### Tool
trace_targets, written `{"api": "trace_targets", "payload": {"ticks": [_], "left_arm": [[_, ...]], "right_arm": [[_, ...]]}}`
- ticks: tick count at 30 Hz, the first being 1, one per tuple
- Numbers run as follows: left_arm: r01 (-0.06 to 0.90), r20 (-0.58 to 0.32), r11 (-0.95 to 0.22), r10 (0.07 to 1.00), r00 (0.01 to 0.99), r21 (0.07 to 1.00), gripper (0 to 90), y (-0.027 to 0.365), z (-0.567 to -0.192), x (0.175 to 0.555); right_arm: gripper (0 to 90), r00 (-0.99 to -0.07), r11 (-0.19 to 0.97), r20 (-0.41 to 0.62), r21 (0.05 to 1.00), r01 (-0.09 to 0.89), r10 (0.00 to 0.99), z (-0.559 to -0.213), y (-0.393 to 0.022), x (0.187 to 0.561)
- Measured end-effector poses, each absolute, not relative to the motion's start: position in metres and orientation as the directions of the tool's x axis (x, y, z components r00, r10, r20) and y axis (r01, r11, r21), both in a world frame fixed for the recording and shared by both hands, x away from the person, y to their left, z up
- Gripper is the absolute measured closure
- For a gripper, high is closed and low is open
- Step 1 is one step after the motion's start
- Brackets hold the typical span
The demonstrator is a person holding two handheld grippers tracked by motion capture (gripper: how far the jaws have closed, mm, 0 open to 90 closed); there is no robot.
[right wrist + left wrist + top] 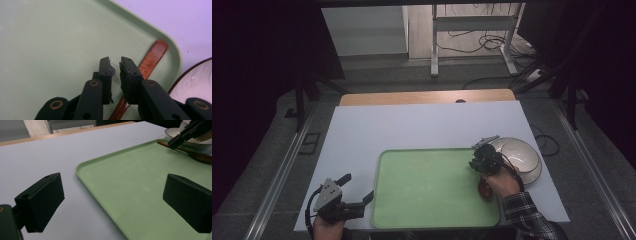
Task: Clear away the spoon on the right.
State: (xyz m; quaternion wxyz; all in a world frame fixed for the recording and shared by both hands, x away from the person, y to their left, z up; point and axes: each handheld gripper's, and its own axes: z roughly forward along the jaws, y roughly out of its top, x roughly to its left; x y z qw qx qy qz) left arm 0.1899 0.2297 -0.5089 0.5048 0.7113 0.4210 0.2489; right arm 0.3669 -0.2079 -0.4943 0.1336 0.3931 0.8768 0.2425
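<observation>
A brown wooden spoon [152,57] lies along the right side of the green tray [50,37], its handle end near the rounded corner. My right gripper [117,63] hovers just over the handle. Its jaws stand a narrow gap apart with nothing between the pads, and the spoon passes under the right-hand jaw. From above, the right gripper [477,162] is at the tray's right edge and the spoon's bowl [484,189] shows beside the hand. My left gripper [358,187] rests wide open at the front left corner of the tray [427,190], and holds nothing [112,195].
A white bowl [522,155] with a dark rim stands on the white table sheet [412,125] just right of the tray, close behind the right gripper. A wooden table edge runs along the back, with dark floor and cables beyond.
</observation>
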Motion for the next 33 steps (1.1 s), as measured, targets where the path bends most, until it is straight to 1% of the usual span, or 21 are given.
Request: {"api": "trace_targets", "payload": {"ticks": [15, 22, 26, 27, 28, 29, 30, 33], "left_arm": [[0.347, -0.071, -0.136, 0.850, 0.522, 0.928, 3.4, 0.230, -0.509, 0.190], [0.348, -0.071, -0.137, 0.850, 0.522, 0.927, 3.4, 0.229, -0.509, 0.190], [0.347, -0.071, -0.136, 0.850, 0.522, 0.928, 3.4, 0.230, -0.509, 0.190], [0.347, -0.071, -0.136, 0.850, 0.522, 0.928, 3.4, 0.230, -0.509, 0.190], [0.347, -0.071, -0.136, 0.850, 0.522, 0.928, 3.4, 0.230, -0.509, 0.190], [0.347, -0.070, -0.137, 0.850, 0.522, 0.928, 3.4, 0.229, -0.509, 0.190], [0.347, -0.070, -0.137, 0.850, 0.522, 0.928, 3.4, 0.229, -0.509, 0.190], [0.348, -0.070, -0.137, 0.850, 0.522, 0.928, 3.4, 0.229, -0.509, 0.190]], "right_arm": [[64.1, -0.670, 0.577, -0.053, 0.563, 0.592, 0.740, -0.486, -0.207, 0.361], [55.8, -0.668, 0.571, -0.055, 0.574, 0.587, 0.742, -0.485, -0.208, 0.359], [50.3, -0.664, 0.560, -0.060, 0.596, 0.575, 0.746, -0.481, -0.211, 0.356], [50.3, -0.664, 0.560, -0.060, 0.596, 0.575, 0.746, -0.481, -0.211, 0.356], [48.6, -0.663, 0.559, -0.062, 0.600, 0.572, 0.746, -0.480, -0.212, 0.356], [45.0, -0.661, 0.551, -0.063, 0.613, 0.566, 0.748, -0.478, -0.213, 0.354], [45.0, -0.661, 0.551, -0.063, 0.613, 0.566, 0.748, -0.478, -0.213, 0.354], [38.6, -0.660, 0.541, -0.060, 0.631, 0.557, 0.749, -0.476, -0.215, 0.352]]}}
